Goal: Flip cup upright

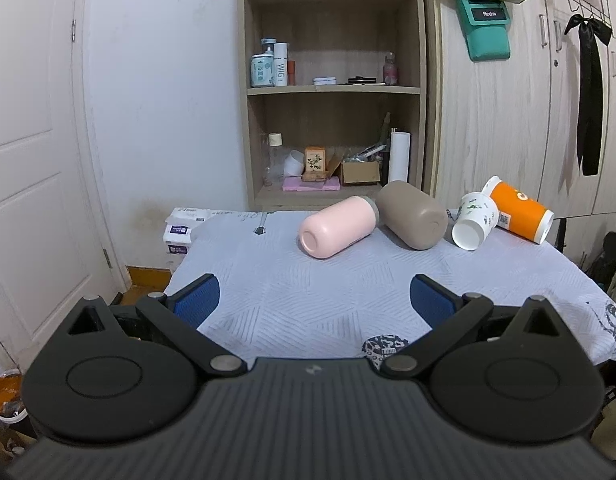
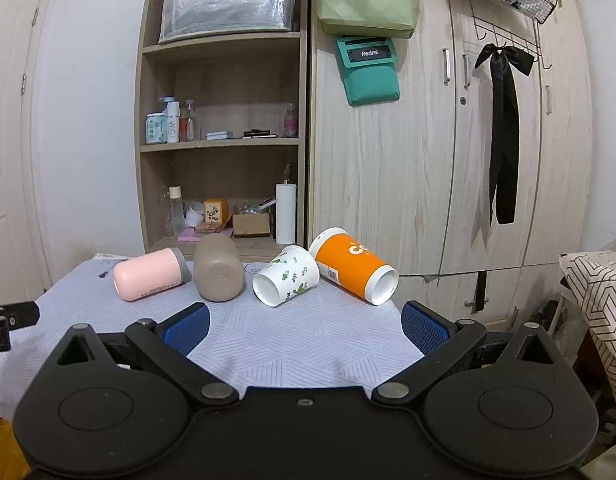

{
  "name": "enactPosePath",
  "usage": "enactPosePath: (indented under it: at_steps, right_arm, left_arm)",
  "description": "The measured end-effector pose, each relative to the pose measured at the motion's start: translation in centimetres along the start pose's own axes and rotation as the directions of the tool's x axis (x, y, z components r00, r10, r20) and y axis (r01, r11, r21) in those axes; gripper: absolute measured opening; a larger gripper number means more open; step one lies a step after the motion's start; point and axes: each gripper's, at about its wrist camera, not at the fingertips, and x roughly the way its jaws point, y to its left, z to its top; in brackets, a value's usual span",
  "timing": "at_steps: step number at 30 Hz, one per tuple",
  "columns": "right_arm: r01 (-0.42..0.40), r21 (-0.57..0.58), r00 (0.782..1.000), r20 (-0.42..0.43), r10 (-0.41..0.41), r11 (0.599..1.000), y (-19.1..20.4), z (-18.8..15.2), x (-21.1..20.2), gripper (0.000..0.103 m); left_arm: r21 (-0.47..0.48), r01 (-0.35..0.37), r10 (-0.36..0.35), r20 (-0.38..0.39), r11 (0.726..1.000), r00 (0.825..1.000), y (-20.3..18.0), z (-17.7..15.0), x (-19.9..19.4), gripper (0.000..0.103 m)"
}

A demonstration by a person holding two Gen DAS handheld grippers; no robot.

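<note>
Several cups lie on their sides at the far end of the cloth-covered table (image 1: 308,300): a pink cup (image 1: 337,226), a taupe cup (image 1: 413,216), a white leaf-print paper cup (image 1: 473,222) and an orange paper cup (image 1: 521,212). They also show in the right wrist view: pink cup (image 2: 148,274), taupe cup (image 2: 219,268), white cup (image 2: 286,276), orange cup (image 2: 353,266). My left gripper (image 1: 313,300) is open and empty, short of the pink cup. My right gripper (image 2: 306,324) is open and empty, short of the white cup.
A wooden shelf unit (image 1: 331,80) with bottles and boxes stands behind the table. A wardrobe (image 2: 447,140) with a hanging black ribbon (image 2: 503,132) is at the right. A white door (image 1: 32,160) is at the left. Part of the left gripper (image 2: 8,320) shows at the right view's left edge.
</note>
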Motion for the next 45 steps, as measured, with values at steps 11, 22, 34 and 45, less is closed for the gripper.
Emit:
enactPosePath:
  at_steps: [11,22,34,45]
  right_arm:
    - [-0.004,0.004,1.000,0.003,0.004,1.000,0.0,-0.1,-0.2,0.103]
    - [-0.035,0.022,0.999,0.010,0.034,0.999,-0.3,-0.1,-0.3,0.103]
    - [-0.055,0.001,0.998,0.012,0.055,0.998,0.2,-0.1,-0.5,0.103]
    - [-0.045,0.015,0.999,0.003,0.045,0.999,-0.4,-0.2,-0.1,0.103]
  left_arm:
    - [0.024,0.013,-0.014,0.009,1.000,1.000,-0.4,-0.2,-0.8,0.103]
    - [0.021,0.017,-0.017,-0.003,1.000,1.000,-0.5,-0.2,-0.9,0.103]
    - [0.012,0.013,-0.012,-0.043,1.000,0.999,-0.4,-0.3,-0.3,0.103]
    - [0.006,0.025,-0.024,-0.066,1.000,0.998,-0.9,-0.3,0.7,0.103]
